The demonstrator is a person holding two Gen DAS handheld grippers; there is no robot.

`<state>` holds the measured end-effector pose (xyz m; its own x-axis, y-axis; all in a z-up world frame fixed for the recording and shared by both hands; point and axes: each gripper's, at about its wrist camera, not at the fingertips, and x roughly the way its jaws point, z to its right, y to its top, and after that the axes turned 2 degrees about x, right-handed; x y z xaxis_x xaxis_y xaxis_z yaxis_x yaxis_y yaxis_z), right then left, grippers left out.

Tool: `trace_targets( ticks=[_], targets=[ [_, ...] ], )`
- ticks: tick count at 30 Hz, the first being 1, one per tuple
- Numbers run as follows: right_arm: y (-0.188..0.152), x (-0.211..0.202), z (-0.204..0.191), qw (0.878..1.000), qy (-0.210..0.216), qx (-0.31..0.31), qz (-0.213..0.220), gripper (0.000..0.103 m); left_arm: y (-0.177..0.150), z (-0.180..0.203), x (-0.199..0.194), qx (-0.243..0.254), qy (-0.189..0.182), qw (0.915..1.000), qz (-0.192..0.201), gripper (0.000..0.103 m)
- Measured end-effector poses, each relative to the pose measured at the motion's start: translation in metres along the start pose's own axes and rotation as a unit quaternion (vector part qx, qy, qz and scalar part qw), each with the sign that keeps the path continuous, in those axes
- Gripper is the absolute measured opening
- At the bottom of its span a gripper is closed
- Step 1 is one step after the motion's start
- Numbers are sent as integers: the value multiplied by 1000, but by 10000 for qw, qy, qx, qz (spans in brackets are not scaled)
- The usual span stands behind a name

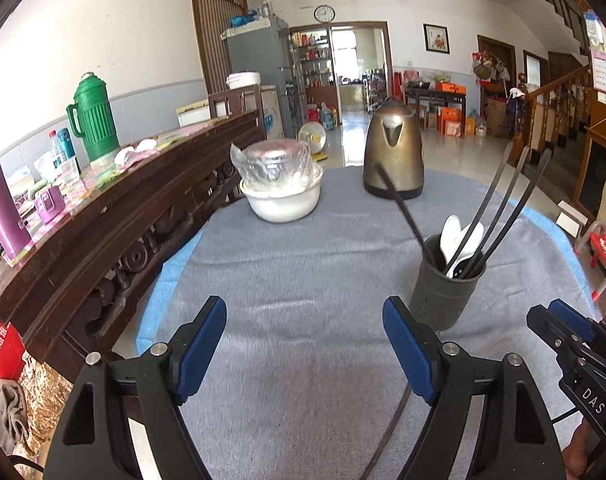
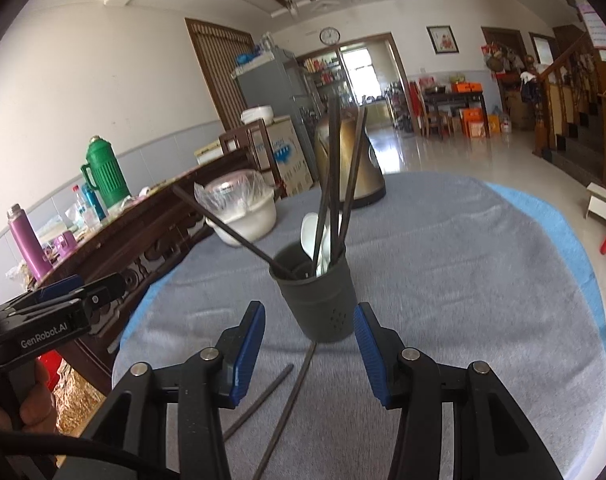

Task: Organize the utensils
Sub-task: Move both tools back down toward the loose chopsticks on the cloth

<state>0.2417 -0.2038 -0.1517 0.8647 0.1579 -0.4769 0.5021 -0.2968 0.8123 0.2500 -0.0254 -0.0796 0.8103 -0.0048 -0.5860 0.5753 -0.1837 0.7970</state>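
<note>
Gathering the two loose chopsticks (image 2: 287, 396) lying on the counter (image 2: 463, 280) calls for a low, level approach along one stick. Holder (image 2: 315, 296) stands just beyond, already stocked. Right gripper (image 2: 309, 354) fingers part-open, empty; left gripper (image 1: 305, 354) fingers wide, empty.

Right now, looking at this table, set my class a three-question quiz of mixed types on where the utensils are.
1. True or false: every chopstick is in the grey holder.
2. Which utensil stands in the holder beside the chopsticks: A) fork, B) white spoon, C) knife?
3. Fill in: the loose chopsticks lie on the ____ cloth.

Key: 1 false, two lie before the right gripper, whose jaws are empty; 2 B; 3 grey.
</note>
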Motion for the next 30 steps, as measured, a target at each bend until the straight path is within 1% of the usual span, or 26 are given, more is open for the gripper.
trace_targets(
  ticks=[7,17,23,30],
  targets=[
    [-14,15,2,9994,10,8,-348,50,-9,0,19,-10,-23,9996,-296,81],
    [-23,24,3,9987,43,74,-500,50,-25,-4,37,-57,-41,9977,-674,81],
    [-30,28,11,9988,48,164,-458,50,-38,-4,49,-101,-157,9955,-933,81],
    [-40,35,35,9985,269,405,-249,50,-51,-1,63,-198,-434,9912,-1233,81]
  ],
)
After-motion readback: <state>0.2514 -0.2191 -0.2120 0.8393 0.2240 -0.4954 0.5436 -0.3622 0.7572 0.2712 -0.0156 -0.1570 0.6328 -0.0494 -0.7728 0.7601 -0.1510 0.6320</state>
